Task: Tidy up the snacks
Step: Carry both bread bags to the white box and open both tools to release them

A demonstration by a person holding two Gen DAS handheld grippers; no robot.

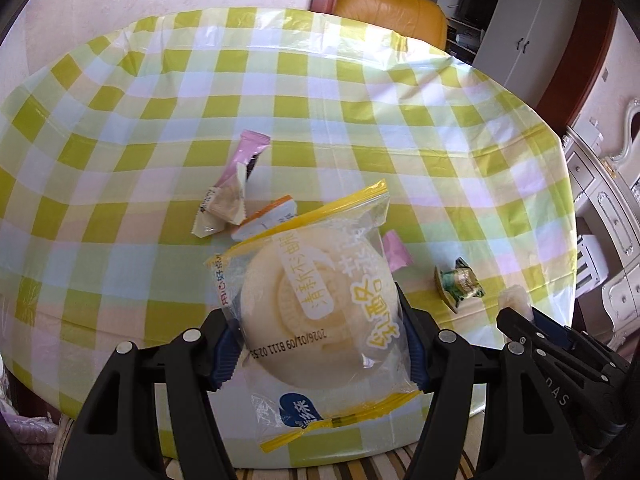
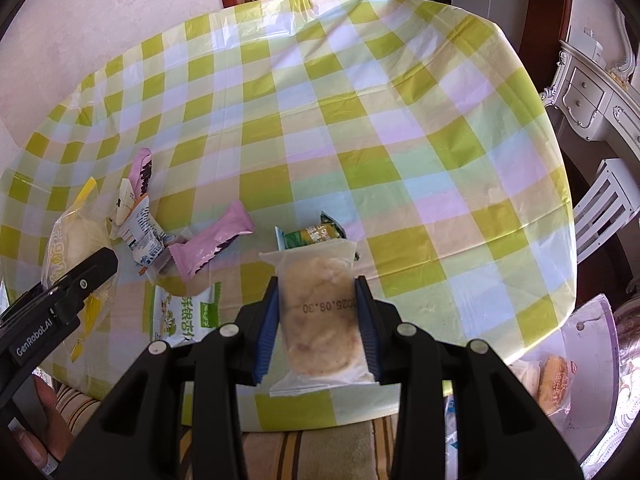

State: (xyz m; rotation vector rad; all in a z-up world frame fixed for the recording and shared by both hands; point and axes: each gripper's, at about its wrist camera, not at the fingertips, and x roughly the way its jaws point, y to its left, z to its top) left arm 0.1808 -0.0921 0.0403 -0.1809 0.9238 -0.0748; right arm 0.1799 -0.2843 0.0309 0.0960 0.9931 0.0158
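Note:
My left gripper (image 1: 316, 344) is shut on a round pale cake in a clear wrapper with yellow edges (image 1: 316, 304), held above the near edge of the checked table (image 1: 360, 112). It also shows at the left of the right wrist view (image 2: 76, 240). My right gripper (image 2: 318, 320) is shut on a flat beige pastry in a frosted wrapper (image 2: 318, 312), held over the near table edge. Loose snacks lie on the table: a pink bar (image 2: 212, 240), a green packet (image 2: 312, 236), a white-and-blue packet (image 2: 142, 236) and a green-and-white packet (image 2: 184, 312).
A yellow-orange chair (image 1: 392, 12) stands behind the table. White cabinets (image 2: 592, 96) are to the right. A bag holding packed snacks (image 2: 560, 376) sits low at the right, beside the table. A striped cushion (image 2: 320, 452) lies below the near table edge.

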